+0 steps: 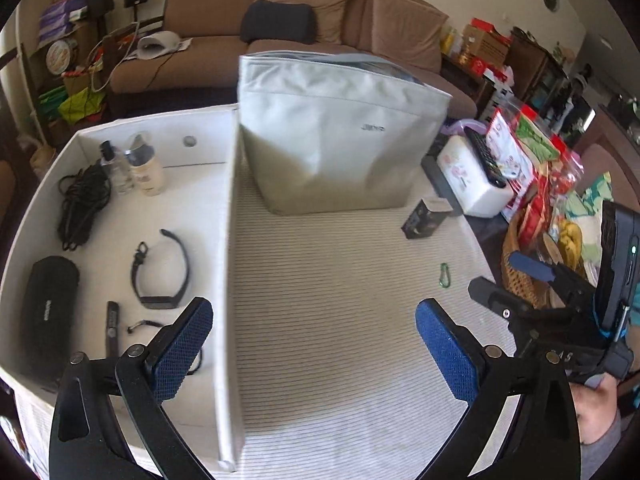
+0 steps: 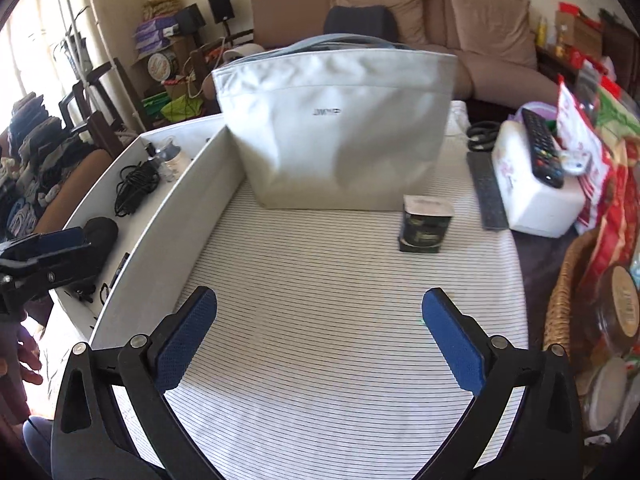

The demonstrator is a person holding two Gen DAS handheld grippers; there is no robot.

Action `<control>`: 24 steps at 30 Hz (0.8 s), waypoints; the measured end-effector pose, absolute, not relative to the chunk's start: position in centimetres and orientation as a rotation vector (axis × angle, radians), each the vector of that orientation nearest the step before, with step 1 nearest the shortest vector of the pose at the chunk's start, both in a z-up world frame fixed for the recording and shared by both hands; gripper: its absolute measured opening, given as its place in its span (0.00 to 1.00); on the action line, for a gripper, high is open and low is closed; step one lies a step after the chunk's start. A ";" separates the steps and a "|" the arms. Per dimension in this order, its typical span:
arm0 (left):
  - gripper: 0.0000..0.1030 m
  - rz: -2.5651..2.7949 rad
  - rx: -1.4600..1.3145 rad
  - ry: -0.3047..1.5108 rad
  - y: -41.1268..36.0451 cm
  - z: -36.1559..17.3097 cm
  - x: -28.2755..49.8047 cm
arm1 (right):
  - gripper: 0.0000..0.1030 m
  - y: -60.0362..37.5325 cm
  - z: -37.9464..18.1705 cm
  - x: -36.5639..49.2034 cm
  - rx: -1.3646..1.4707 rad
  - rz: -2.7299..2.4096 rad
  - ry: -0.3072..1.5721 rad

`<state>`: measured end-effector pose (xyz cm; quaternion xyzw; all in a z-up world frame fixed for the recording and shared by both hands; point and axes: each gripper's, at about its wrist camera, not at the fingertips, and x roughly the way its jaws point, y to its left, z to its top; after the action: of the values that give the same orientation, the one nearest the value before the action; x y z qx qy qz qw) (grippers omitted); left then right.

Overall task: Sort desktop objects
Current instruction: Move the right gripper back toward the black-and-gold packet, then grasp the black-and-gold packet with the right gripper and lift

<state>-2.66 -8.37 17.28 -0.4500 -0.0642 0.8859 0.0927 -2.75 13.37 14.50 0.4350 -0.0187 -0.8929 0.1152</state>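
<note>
Cloth (image 1: pixel 340 320) with thin stripes fills the middle of the left wrist view. The left gripper (image 1: pixel 314 344) sits at the bottom of the frame, jaws spread wide with nothing between them. Its left pad hangs over the white box (image 1: pixel 224 264) that takes up the left half of the frame. In the box lie a coiled cable (image 1: pixel 82 208), two bottles (image 1: pixel 136 168), a wristband (image 1: pixel 168 272), a black case (image 1: pixel 48 316) and a pen-like stick (image 1: pixel 113 326). A grey bag (image 1: pixel 340 136) stands upright at upper centre. A small dark box (image 1: pixel 426 222) rests on the cloth at right, and a green carabiner (image 1: pixel 445 275) lies below it, well apart. The right gripper (image 1: pixel 532 280) shows at the right edge, held by a hand (image 1: pixel 596 416).

In the right wrist view the right gripper (image 2: pixel 320 336) is at the bottom, jaws wide and empty above the cloth (image 2: pixel 320 280). The bag (image 2: pixel 340 128) stands at upper centre, the dark box (image 2: pixel 426 224) just right of it. The white box (image 2: pixel 168 220) runs along the left. A remote (image 2: pixel 542 148) lies on a white pack (image 2: pixel 532 196) at upper right. The left gripper (image 2: pixel 44 252) shows at the left edge.
</note>
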 end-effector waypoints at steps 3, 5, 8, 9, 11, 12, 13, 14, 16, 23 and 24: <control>1.00 2.611 -1.330 -0.176 -5.1 15.5 -3.3 | 1.00 17.2 14.5 -4.1 1.275 -2.657 -0.107; 1.00 2.605 -1.342 -0.157 -3.1 13.8 -4.0 | 1.00 19.0 14.5 -5.4 1.268 -2.678 -0.119; 1.00 2.596 -1.358 -0.128 -0.8 11.2 -5.1 | 1.00 20.5 13.7 -7.6 1.258 -2.696 -0.105; 1.00 2.593 -1.366 -0.122 -0.2 10.3 -5.6 | 1.00 20.8 13.2 -8.5 1.262 -2.694 -0.110; 1.00 2.585 -1.391 -0.111 0.9 8.6 -6.8 | 1.00 21.1 11.9 -10.1 1.266 -2.681 -0.132; 1.00 2.582 -1.399 -0.111 1.3 7.9 -7.5 | 1.00 21.1 11.3 -10.9 1.272 -2.670 -0.144; 1.00 2.582 -1.398 -0.115 1.7 7.3 -8.1 | 1.00 21.0 10.6 -11.6 1.276 -2.659 -0.157; 1.00 2.589 -1.392 -0.116 2.1 6.8 -8.7 | 1.00 20.9 10.0 -12.2 1.279 -2.649 -0.171; 1.00 2.603 -1.377 -0.116 2.9 6.1 -9.9 | 1.00 20.6 9.0 -13.6 1.289 -2.629 -0.185; 1.00 2.588 -1.380 -0.116 4.3 4.2 -12.6 | 0.99 19.1 6.4 -17.1 1.333 -2.586 -0.160; 1.00 2.583 -1.383 -0.113 4.3 4.0 -12.7 | 0.99 18.9 6.0 -17.4 1.342 -2.581 -0.154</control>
<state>-12.71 4.31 4.05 -0.4690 -0.0385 0.8762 0.1045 -17.39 18.93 6.02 0.4576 -0.0524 -0.8802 0.1142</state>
